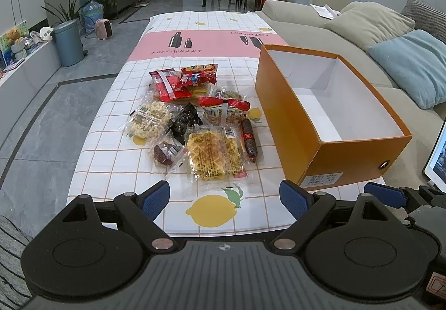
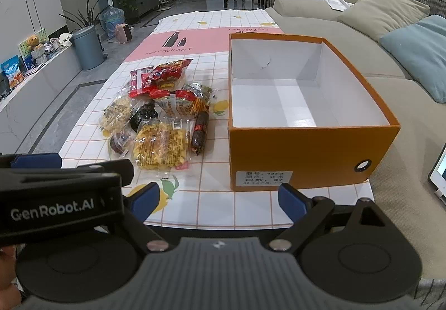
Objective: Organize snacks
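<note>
A pile of snack packets [image 1: 192,115] lies on the table, left of an open orange box [image 1: 348,154] with a white, empty inside. The pile holds a yellow noodle packet [image 1: 213,155], a dark sausage [image 1: 249,140], red packets [image 1: 184,81] and a popcorn bag [image 1: 150,120]. My left gripper [image 1: 224,200] is open and empty above the table's near edge, short of the pile. In the right wrist view the pile [image 2: 161,112] and the box [image 2: 309,154] show too. My right gripper [image 2: 217,200] is open and empty at the near edge, in front of the box.
The table wears a checked cloth with lemons [image 1: 211,211] and a pink band [image 1: 206,44]. A grey sofa with cushions [image 1: 412,65] runs along the right. A tablet [image 1: 437,159] stands at the right edge. The left gripper's body [image 2: 55,198] shows in the right wrist view.
</note>
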### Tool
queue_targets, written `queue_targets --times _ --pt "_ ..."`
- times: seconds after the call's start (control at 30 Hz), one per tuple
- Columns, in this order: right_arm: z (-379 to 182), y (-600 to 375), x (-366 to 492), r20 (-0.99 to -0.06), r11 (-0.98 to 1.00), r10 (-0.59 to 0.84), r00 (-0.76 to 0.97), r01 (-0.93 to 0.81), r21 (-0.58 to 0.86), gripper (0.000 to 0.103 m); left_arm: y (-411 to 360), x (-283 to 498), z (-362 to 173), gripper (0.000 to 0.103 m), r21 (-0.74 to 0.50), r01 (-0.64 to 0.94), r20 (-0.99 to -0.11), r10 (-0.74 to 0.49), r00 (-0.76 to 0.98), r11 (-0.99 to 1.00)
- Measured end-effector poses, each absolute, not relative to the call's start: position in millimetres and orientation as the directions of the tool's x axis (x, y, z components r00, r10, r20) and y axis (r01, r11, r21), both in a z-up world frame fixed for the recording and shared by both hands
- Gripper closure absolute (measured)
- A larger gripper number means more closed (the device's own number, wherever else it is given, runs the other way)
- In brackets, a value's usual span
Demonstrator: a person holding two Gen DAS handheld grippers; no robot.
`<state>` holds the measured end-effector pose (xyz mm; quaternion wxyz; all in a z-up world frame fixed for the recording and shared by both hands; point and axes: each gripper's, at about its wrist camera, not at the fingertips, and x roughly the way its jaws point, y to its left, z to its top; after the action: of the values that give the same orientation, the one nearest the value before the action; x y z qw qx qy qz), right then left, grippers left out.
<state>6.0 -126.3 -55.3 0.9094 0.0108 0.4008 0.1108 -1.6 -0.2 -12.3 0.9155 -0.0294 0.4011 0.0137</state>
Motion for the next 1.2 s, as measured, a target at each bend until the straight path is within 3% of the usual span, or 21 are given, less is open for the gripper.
queue_targets --times 0.7,0.97,1.2 --pt "-59 -126 7 -0.743 0.975 0.207 0.637 -0.193 0.107 0.013 2 -1 -16 0.000 -0.049 -0.051 -0.746 -0.003 0.666 0.997" --pt "-59 -121 8 -0.745 0.981 0.166 0.646 -0.184 0.060 0.013 6 6 -21 0.000 -0.081 -0.011 -0.748 -0.054 0.661 0.997" --pt "-63 -128 15 -0.758 0.982 0.182 0.627 -0.162 0.101 0.013 6 20 -30 0.000 -0.079 0.021 -0.758 -0.073 0.648 0.997"
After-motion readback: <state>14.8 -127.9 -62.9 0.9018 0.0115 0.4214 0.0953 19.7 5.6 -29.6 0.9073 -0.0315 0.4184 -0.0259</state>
